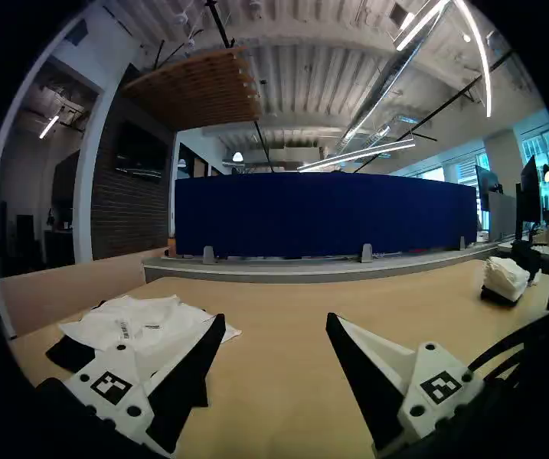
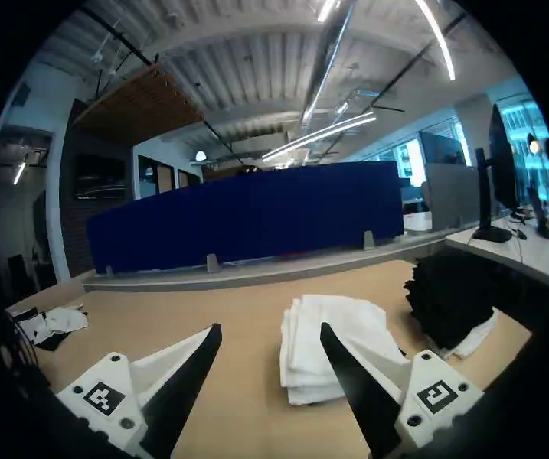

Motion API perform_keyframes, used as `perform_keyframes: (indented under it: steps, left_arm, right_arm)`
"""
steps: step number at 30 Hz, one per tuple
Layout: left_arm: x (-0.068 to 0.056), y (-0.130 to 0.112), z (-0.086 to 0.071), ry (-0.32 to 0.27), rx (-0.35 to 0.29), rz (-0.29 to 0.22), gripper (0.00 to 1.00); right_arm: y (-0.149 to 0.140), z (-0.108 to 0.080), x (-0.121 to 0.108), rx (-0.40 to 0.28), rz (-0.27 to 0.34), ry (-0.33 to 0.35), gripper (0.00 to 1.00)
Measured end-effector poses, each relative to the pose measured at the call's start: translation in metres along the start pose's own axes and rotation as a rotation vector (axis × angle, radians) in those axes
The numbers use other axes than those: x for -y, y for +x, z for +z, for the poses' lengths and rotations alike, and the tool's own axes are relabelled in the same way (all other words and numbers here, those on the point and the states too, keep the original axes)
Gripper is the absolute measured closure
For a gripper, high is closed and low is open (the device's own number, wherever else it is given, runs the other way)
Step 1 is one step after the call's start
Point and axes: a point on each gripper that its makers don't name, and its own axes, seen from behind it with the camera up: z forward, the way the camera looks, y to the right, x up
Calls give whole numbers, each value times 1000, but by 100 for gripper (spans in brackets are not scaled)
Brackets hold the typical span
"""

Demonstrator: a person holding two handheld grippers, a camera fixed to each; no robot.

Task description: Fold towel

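Two grippers are held low over a pale wooden table (image 1: 289, 302), and both are seen with fingers spread wide and nothing caught between them.

In the left gripper view, the left gripper (image 1: 274, 317) is pointed across bare tabletop toward a blue partition (image 1: 320, 214) that is set along the table's far edge. A loose white cloth (image 1: 140, 321) is spread flat at the left, partly hidden behind the left-hand finger, and it is laid over a dark piece of fabric (image 1: 67, 353). Far off at the right of that view, a small white heap (image 1: 506, 277) is seen resting on something black.

In the right gripper view, the right gripper (image 2: 270, 327) is aimed at a stack of folded white towels (image 2: 343, 312) lying flat on the table. The stack's near right part is covered by the right-hand finger; whether that finger touches it cannot be told. A black pile (image 2: 450, 298) of folded fabric is set just beside the stack, to its right, with a white edge showing beneath it. A monitor (image 2: 496, 164) is stood on a desk beyond. At the far left edge, well apart from the stack, a crumpled white piece (image 2: 56, 320) is seen on the table.
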Motion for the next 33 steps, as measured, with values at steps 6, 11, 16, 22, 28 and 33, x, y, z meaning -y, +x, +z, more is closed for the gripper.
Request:
perform_keyframes:
  steps: [6, 11, 16, 22, 28, 33]
  left_arm:
    - [0, 0, 0, 0, 0, 0, 2]
    - [1, 0, 0, 0, 0, 0, 2]
    - [1, 0, 0, 0, 0, 0, 2]
    - [0, 0, 0, 0, 0, 0, 2]
    - [1, 0, 0, 0, 0, 0, 2]
    - [0, 0, 0, 0, 0, 0, 2]
  right_arm:
    - [-12, 12, 2, -22, 16, 3, 0]
    - [-9, 21, -6, -54, 26, -23, 0]
    - [-12, 26, -8, -56, 24, -36, 0]
    - [-14, 26, -6, -51, 25, -35, 0]
    - [-15, 19, -1, -53, 9, -35, 0]
    - [-20, 14, 3, -56, -8, -36, 0]
